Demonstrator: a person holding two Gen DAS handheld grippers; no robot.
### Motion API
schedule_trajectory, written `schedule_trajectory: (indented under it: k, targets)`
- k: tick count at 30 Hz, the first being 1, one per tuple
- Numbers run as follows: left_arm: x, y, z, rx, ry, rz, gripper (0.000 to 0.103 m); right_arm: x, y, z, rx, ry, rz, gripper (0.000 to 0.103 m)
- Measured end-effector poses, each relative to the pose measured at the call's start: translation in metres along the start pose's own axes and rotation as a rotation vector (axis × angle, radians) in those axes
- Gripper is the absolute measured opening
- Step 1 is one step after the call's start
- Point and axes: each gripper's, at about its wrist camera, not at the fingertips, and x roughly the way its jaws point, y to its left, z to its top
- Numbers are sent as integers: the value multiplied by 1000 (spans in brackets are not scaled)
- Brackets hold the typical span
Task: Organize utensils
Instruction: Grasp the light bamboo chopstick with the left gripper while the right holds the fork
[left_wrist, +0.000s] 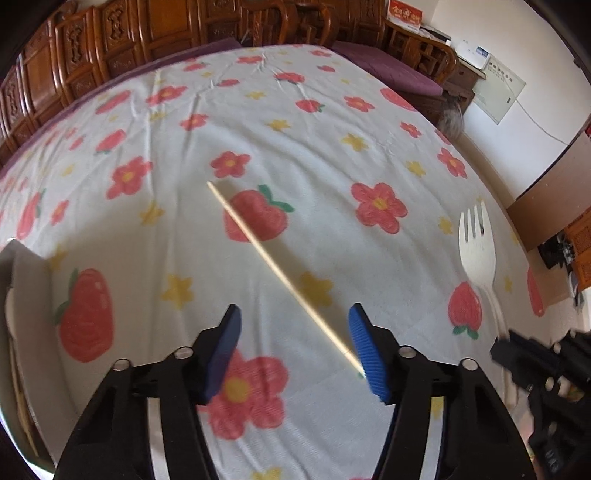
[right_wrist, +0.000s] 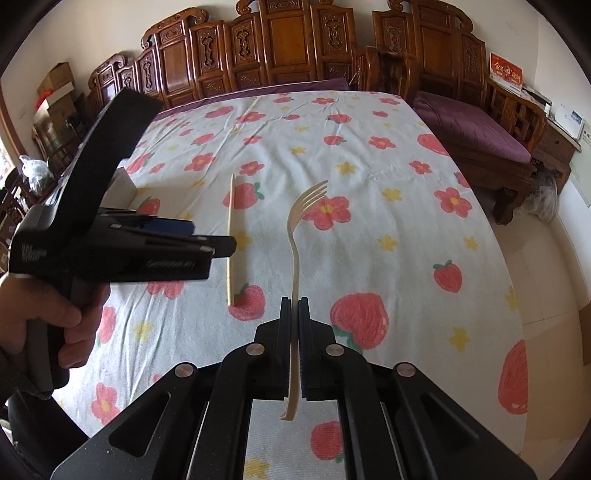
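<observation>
1. Your right gripper (right_wrist: 294, 306) is clamped on the fork (right_wrist: 295, 254), tines aimed at 12 o'clock.
2. Your left gripper (left_wrist: 293, 321) is spread, nothing gripped; the chopstick (left_wrist: 280, 273) lies on the tablecloth (left_wrist: 332, 122), running toward 11 o'clock.

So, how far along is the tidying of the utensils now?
Done: some utensils already lie in the white box. In hand: the right gripper is shut on the fork. Left: the chopstick lies on the cloth, the open left gripper over it.

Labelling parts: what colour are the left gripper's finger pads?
Blue, ribbed pads, clearest in the left wrist view.
</observation>
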Motion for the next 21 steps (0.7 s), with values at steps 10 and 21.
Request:
schedule_trajectory:
  k: [10,21]
  targets:
    - [15,-13,16,3,29,89,41,3,-13,0,24,-4,-26,5]
    - [18,-9,13,10,55,123,27,-3,-16,3,27,-19,-20,5]
